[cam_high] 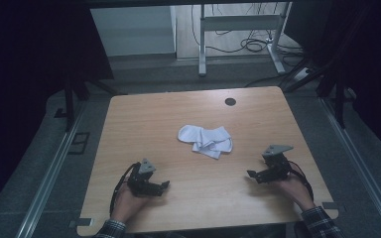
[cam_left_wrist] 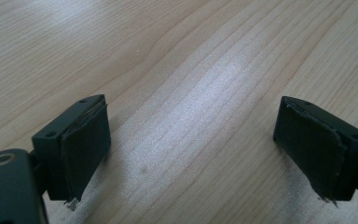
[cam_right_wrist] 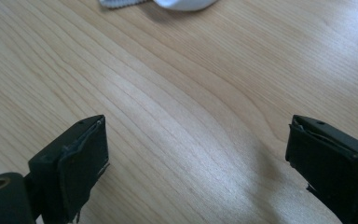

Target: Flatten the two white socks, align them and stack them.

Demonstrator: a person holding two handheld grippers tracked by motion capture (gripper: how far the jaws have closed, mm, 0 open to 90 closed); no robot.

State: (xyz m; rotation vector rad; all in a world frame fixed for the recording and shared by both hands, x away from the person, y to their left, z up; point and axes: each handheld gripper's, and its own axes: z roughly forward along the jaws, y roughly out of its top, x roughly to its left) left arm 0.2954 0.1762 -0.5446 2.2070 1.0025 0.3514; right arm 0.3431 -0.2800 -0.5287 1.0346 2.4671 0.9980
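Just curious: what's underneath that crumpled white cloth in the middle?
The white cloth lies directly on the wooden table. Bare wood shows around it; anything beneath its folds is covered.

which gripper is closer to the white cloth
The right gripper looks slightly closer to the white cloth; the left gripper rests lower on the table.

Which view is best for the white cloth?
High view: the whole crumpled white cloth lies mid-table, apart from both grippers. The right gripper view catches just its near edge at the top of frame. The left gripper view has bare wood between its open jaws.
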